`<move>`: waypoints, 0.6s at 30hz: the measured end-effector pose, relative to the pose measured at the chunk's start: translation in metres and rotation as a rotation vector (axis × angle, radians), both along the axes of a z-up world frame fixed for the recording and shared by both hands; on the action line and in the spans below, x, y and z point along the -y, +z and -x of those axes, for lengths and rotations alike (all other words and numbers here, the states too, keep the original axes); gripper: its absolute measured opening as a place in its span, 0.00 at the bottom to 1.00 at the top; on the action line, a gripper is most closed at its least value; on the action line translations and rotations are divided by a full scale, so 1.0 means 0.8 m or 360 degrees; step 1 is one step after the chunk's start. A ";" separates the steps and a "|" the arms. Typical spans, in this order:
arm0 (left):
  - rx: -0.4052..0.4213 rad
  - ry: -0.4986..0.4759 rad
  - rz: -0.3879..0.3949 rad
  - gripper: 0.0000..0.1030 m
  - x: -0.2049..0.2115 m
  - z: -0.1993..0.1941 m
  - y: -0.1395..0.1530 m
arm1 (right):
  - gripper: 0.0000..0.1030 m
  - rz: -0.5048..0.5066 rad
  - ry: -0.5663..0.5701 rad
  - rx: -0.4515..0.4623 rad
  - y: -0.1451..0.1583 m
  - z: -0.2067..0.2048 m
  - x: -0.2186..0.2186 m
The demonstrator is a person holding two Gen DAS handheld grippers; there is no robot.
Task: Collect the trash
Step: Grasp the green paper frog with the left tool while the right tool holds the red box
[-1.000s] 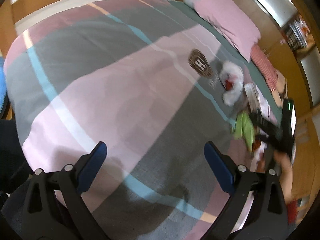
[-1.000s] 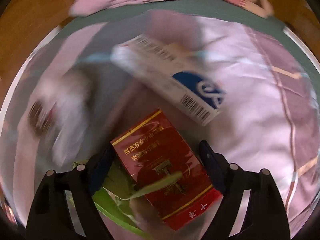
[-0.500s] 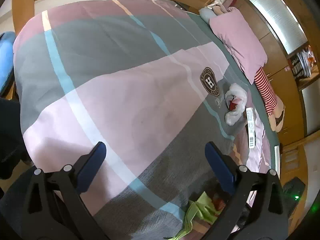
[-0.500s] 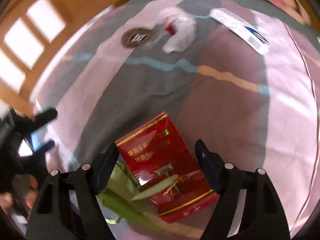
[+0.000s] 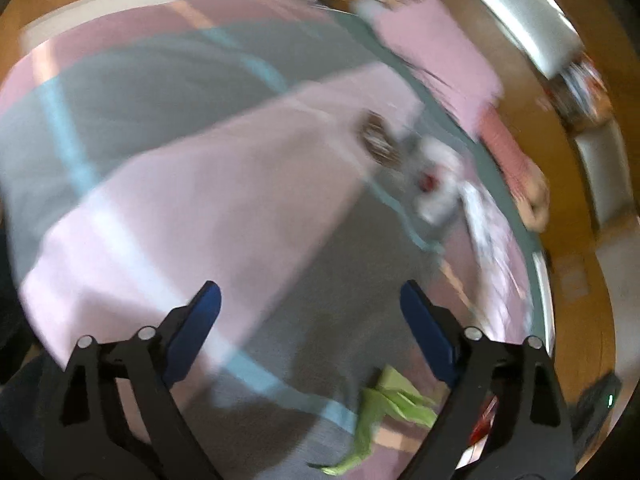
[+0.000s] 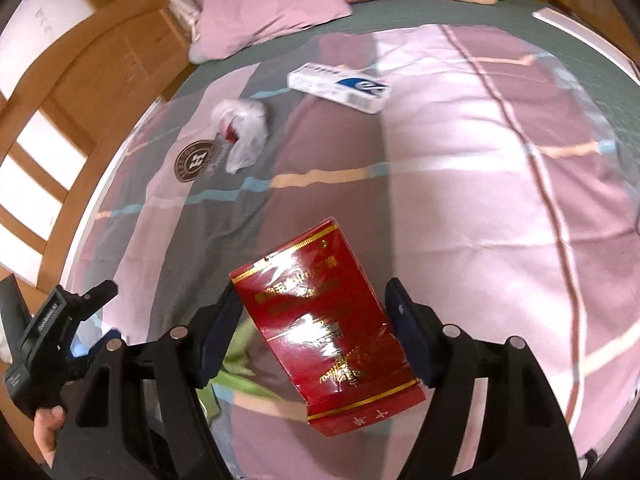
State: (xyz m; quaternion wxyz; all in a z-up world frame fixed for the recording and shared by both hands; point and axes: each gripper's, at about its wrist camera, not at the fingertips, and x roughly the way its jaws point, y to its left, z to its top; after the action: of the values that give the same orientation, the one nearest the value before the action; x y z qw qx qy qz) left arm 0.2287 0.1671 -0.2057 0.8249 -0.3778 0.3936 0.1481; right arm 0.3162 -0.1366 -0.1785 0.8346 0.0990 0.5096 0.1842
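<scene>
Moved since a second ago: right gripper (image 6: 312, 316) has carried the red box (image 6: 326, 330) away from the white carton (image 6: 339, 87); the carton, then just above the box, now lies far up the frame, and much more of the bedspread (image 6: 480, 184) shows.
Right gripper: jaws closing on the red box, which sits tilted between the blue pads; the left pad meets its left edge, and whether the right pad touches it I cannot tell.
Red box: glossy, gold-trimmed, lower centre of the right wrist view, raised over the bed.
Green wrapper: green wrapper (image 6: 236, 364) shows behind the right gripper's left finger, at the box's lower left; in the left wrist view it hangs at lower right, beside that gripper's right finger.
Left gripper: left gripper (image 5: 310, 310) has its jaws wide and closing, nothing between them; only blurred bedspread beyond.
White plastic bag: crumpled bag (image 6: 242, 136) with a red spot, upper left of the right wrist view, beside a round brown emblem (image 6: 196, 161).
White carton: upper centre, below the pink pillow (image 6: 272, 8).
Person: a hand (image 6: 44, 432) grips the left gripper's handle at the lower left edge of the right wrist view.
</scene>
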 end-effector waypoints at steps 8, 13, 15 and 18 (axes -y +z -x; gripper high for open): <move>0.0003 -0.0754 -0.0266 0.90 0.108 -0.034 0.014 | 0.70 -0.0046 -0.0146 0.0041 0.012 0.030 0.059; -0.0127 -0.0938 -0.0392 0.93 0.140 -0.039 -0.002 | 0.70 -0.0058 -0.0175 0.0070 0.020 0.046 0.076; -0.0198 -0.0982 -0.0473 0.93 0.147 -0.040 -0.010 | 0.70 -0.0071 -0.0170 0.0075 0.019 0.051 0.077; -0.0268 -0.1067 -0.0545 0.71 0.156 -0.047 -0.024 | 0.70 -0.0085 -0.0163 0.0073 0.018 0.056 0.076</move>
State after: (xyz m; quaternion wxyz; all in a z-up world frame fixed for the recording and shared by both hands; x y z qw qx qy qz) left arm 0.2663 0.0424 -0.2253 0.8434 -0.0713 0.5313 -0.0357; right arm 0.2712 -0.1972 -0.1643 0.8514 0.1428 0.4796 0.1570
